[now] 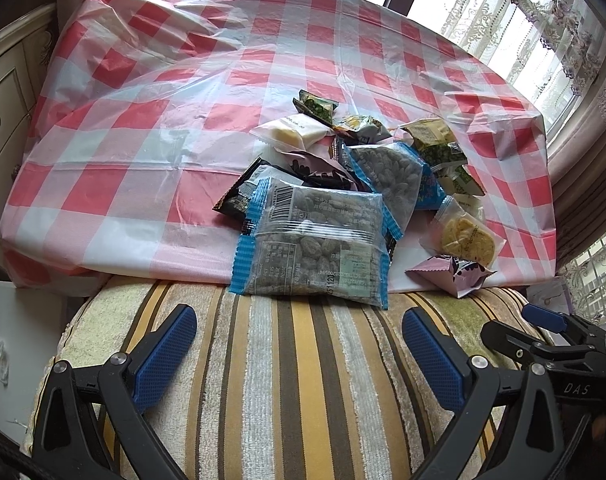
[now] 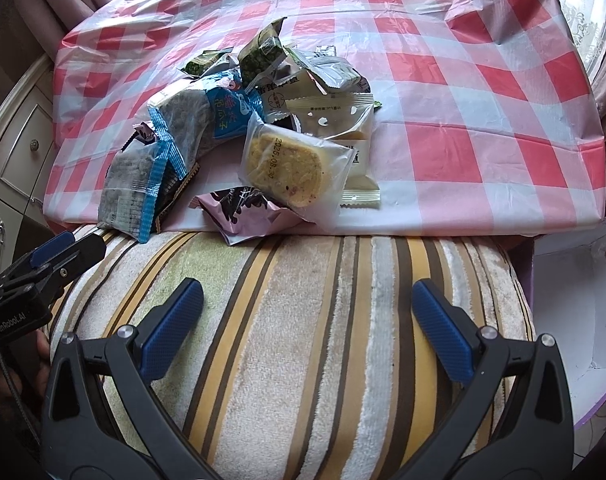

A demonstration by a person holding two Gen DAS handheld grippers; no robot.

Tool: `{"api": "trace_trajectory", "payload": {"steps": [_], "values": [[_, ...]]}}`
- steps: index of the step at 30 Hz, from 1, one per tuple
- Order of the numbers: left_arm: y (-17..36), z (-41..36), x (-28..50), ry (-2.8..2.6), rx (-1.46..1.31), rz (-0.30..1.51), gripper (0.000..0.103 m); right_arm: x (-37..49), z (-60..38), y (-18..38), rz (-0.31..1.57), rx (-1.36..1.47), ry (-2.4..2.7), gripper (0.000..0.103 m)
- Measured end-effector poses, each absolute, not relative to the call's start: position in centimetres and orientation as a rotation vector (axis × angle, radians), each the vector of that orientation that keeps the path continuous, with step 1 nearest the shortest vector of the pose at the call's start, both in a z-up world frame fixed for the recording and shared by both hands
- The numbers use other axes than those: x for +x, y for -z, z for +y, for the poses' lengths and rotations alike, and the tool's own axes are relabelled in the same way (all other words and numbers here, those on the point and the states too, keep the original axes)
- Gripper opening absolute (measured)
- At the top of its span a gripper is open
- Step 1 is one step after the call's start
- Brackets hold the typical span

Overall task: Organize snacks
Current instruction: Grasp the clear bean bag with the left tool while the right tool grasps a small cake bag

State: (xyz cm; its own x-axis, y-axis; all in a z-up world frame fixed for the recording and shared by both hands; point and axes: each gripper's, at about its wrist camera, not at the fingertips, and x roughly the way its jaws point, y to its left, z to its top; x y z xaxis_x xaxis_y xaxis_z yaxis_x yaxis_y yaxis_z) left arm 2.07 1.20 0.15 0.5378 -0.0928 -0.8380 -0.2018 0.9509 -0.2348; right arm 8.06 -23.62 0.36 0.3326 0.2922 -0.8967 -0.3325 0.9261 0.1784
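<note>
L gripper (image 1: 299, 346): fingers (image 1: 165, 358) spread wide, nothing between them, nothing touched; they hang over a striped cushion (image 1: 295, 376). Straight ahead of the tips, a blue-edged clear packet (image 1: 311, 244) of dark seeds, its lower edge lapping off the checked cloth (image 1: 143, 92) onto the cushion. Behind it and to the right of the tips sits the rest of the snack pile (image 1: 367, 164): 2nd blue-edged packet, white pouch, green wrappers, black packet underneath. Ahead of the R finger, a clear-wrapped yellow biscuit (image 1: 465, 236) w/ a pink wrapper (image 1: 449, 274) just below it at the cloth's edge.

R gripper (image 2: 307, 322): fingers (image 2: 443, 332) likewise wide apart, empty, over the same cushion (image 2: 303, 320). Biscuit pack (image 2: 291, 168) ahead, between the tips, resting on a cream packet (image 2: 355, 136); pink wrapper (image 2: 247, 212) just ahead of the L finger. Blue-edged packets (image 2: 143, 184) further off to the left. White box (image 2: 571, 300) w/ purple rim right of the R finger. Worktop under the cloth not visible itself.

Each gripper shows at the edge of the other's view, near but apart.
</note>
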Motion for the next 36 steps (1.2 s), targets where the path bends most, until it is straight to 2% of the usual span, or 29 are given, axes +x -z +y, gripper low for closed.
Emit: {"api": "trace_trajectory", "payload": {"steps": [12,16,20,24,26,29,36], "values": [[1.5,0.0,7.9,-0.061,-0.249,1.113,0.102,11.1,-23.7,-0.1,1.14,-0.024,-0.421,0.103],[1.9,-0.4,8.6,-0.06,-0.223,1.133,0.097,12.4,-22.9,-0.1,1.136,-0.038,-0.42,0.103],[2.0,-0.5,8.6,-0.049,-0.222,1.134,0.086,13.5,-22.0,-0.2,1.124,-0.049,-0.395,0.103],[2.0,-0.9,8.4,-0.044,-0.211,1.118,0.081,14.2,-21.1,0.1,1.134,-0.075,-0.386,0.101],[1.9,-1.1,8.3,-0.047,-0.208,1.108,0.079,14.7,-20.7,0.5,1.149,-0.08,-0.375,0.096],[1.7,-1.1,7.8,-0.053,-0.212,1.095,0.077,15.3,-20.6,0.8,1.165,-0.07,-0.354,0.083],[1.0,-0.3,6.6,-0.078,-0.242,1.058,0.073,14.9,-21.2,0.6,1.165,-0.04,-0.371,0.066]]}}
